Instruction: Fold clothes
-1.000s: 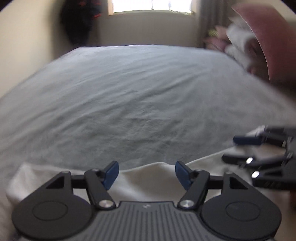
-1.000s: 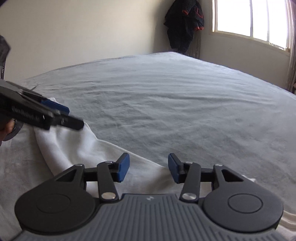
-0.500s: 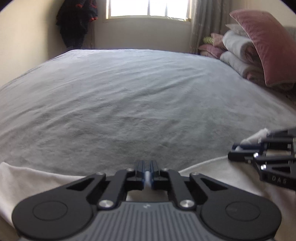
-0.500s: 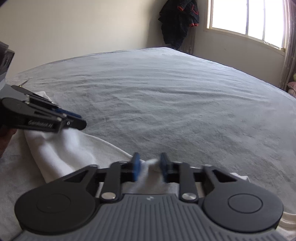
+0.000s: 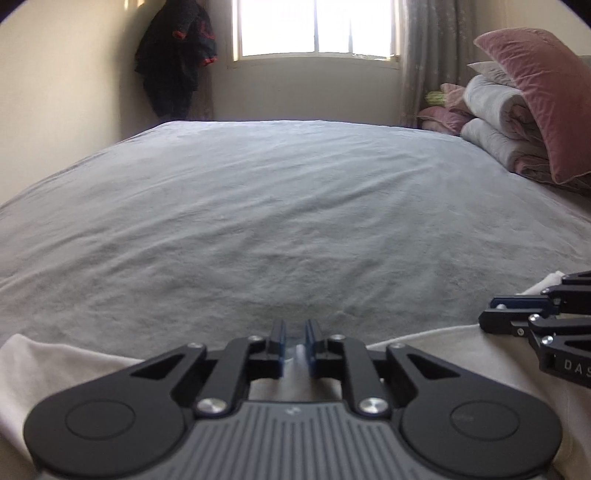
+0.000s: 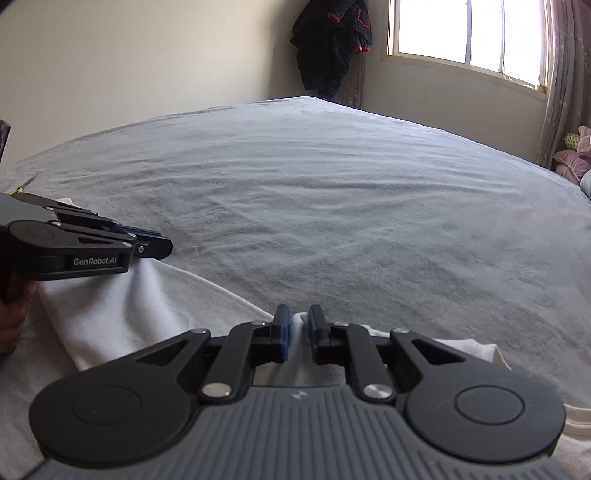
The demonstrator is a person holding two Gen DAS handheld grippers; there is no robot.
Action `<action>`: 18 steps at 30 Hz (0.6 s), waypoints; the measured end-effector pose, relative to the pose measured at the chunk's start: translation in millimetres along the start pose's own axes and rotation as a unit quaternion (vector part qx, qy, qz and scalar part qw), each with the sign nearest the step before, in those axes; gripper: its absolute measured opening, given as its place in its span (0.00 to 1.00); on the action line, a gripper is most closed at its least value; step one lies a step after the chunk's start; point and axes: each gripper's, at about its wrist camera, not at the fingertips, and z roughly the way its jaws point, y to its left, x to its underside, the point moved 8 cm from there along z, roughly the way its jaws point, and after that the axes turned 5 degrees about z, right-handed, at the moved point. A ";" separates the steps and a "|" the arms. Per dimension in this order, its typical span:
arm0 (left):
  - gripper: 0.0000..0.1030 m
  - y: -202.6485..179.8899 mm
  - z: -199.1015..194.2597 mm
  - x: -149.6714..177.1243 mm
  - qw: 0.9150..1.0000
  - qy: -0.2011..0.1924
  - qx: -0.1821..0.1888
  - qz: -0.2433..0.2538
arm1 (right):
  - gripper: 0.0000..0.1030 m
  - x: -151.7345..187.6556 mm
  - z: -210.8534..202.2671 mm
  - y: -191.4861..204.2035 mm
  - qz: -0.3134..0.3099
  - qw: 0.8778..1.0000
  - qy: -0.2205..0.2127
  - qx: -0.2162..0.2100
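Grey bed (image 5: 295, 206), white garment (image 6: 122, 310) pinched

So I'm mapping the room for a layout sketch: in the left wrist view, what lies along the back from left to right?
dark jacket → window → curtain → folded bedding → pink pillow

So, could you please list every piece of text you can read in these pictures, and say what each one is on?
"GenRobot.AI": on the side of the left gripper, right wrist view.
"DAS": cut off at the picture's edge, on the side of the right gripper, left wrist view.
Small logo on each gripper's grey body: too small to read.
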 end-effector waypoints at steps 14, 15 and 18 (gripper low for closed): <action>0.12 94.4 -3.2 24.7 0.961 0.085 -0.262 -0.020 | 0.29 -12.4 -23.3 24.1 0.054 0.990 0.004 -0.128; 0.12 96.2 -1.5 26.2 0.958 0.086 -0.272 -0.014 | 0.29 -11.6 -23.3 28.9 0.047 0.990 0.006 -0.133; 0.15 92.8 0.8 24.0 0.951 0.085 -0.296 0.006 | 0.29 -6.4 -21.4 43.7 0.020 0.989 0.016 -0.142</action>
